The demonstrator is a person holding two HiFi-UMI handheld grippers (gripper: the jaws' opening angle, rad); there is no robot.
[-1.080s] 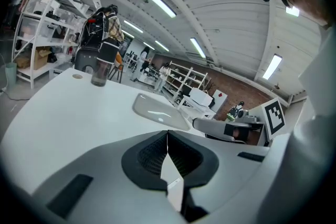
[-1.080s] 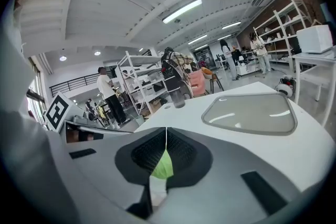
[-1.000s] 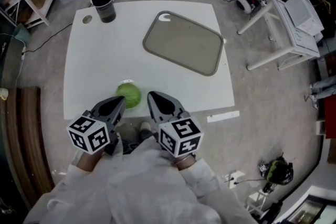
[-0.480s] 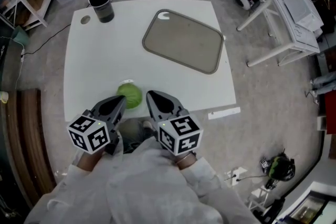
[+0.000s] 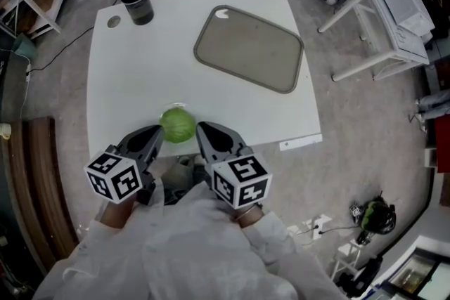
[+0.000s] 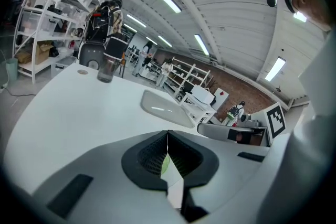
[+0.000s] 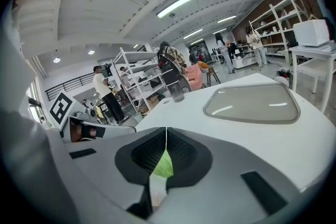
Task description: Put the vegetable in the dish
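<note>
1. White table (image 5: 133, 74); a round green vegetable (image 5: 177, 124) sits on it at the near edge, a bit left of that edge's middle.
2. Flat grey dish (image 5: 249, 49) with rounded corners lies toward the table's far right corner, turned at an angle to the edges. Nothing in it. It is well apart from the vegetable.
3. Dark cup (image 5: 139, 7) stands upright at the far left corner.
4. Left gripper (image 5: 156, 131): at the near edge, just left of the vegetable. Its jaws are pressed together tip to tip with nothing pinched. A sliver of green shows through the gap behind the tips in the left gripper view.
5. Right gripper (image 5: 202, 128): just right of the vegetable. Jaws also closed on each other and pinching nothing; green shows past them in the right gripper view.
6. The vegetable sits between the two gripper noses. Can't tell if either one actually touches it.
7. Both grippers point away from the person toward the far edge, marker cubes nearest the person, white sleeves (image 5: 190, 242) behind them.
</note>
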